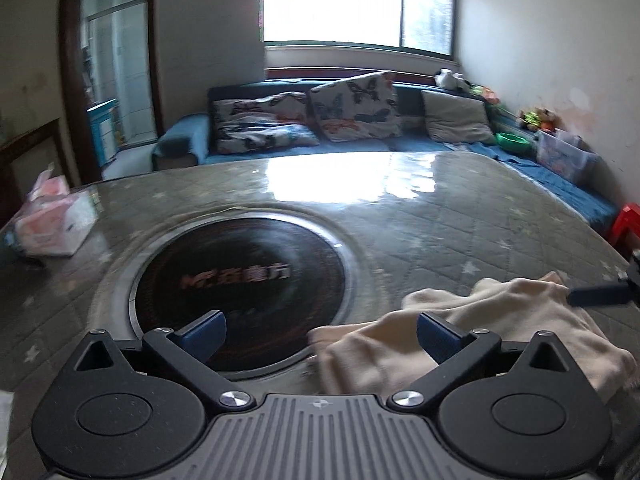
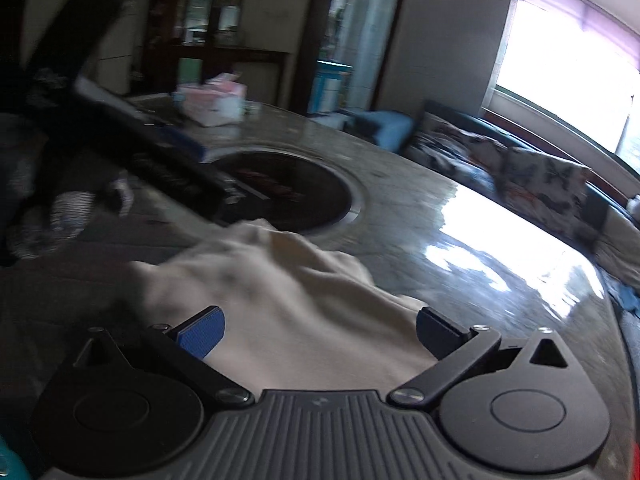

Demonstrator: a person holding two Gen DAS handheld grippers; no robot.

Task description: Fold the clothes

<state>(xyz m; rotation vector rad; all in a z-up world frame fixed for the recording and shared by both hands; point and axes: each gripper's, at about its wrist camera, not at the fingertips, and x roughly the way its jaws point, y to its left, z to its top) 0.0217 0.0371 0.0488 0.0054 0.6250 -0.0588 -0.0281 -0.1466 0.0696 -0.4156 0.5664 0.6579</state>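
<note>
Left hand-held gripper (image 1: 322, 338): jaws spread wide, nothing between pads. Right hand-held gripper (image 2: 320, 332): jaws wide too, empty, cream garment (image 2: 280, 300) lying under gap, not pinched. Garment rumpled on worktop (image 1: 440, 216), just near-right of round inset hob (image 1: 240, 284). From left gripper, garment lies right of centre, long axis running away rightward; right gripper judged nearer. Tissue pack (image 1: 48, 220) far left of hob; sofa (image 1: 312, 120) beyond.
</note>
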